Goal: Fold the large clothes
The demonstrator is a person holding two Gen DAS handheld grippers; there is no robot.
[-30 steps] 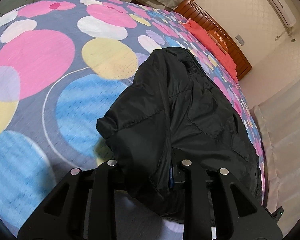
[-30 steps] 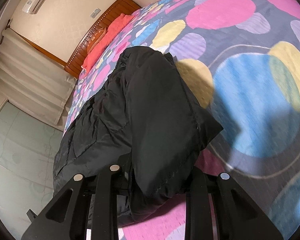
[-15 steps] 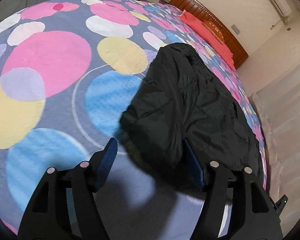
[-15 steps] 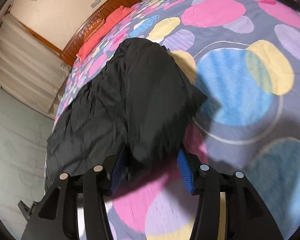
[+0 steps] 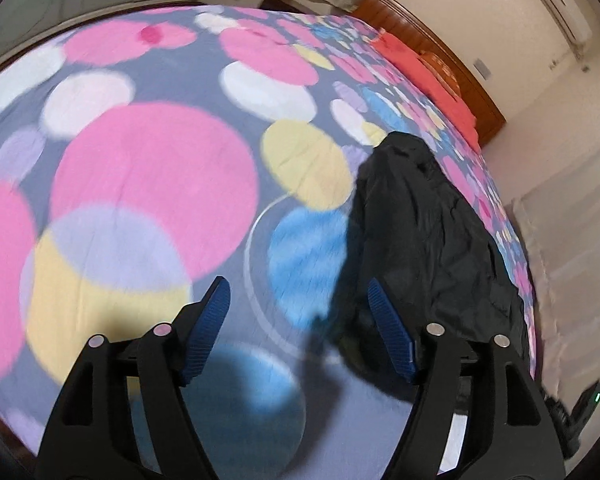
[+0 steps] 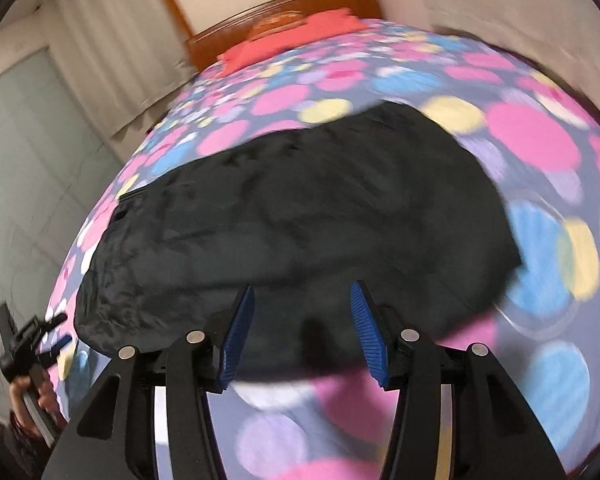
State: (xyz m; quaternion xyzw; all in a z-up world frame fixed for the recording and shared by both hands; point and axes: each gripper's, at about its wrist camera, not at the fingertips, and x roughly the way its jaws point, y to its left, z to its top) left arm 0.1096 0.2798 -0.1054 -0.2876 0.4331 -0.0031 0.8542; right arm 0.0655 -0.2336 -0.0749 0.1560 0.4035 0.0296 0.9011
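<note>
On the bedspread (image 6: 540, 152), the black jacket (image 6: 300, 216) lies lengthwise toward the headboard (image 6: 284, 12).

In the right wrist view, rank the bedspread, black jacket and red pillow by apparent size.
1. Bedspread, filling most of the frame.
2. Black jacket, spread across the middle.
3. Red pillow, a small patch by the headboard; it lies farthest from the camera, so its true size is unsure.

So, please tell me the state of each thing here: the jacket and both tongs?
jacket: lies folded over on the bed, held by nothing
left tongs: empty, jaws opening, beside the jacket
right tongs: open, empty, above the jacket's near edge
</note>
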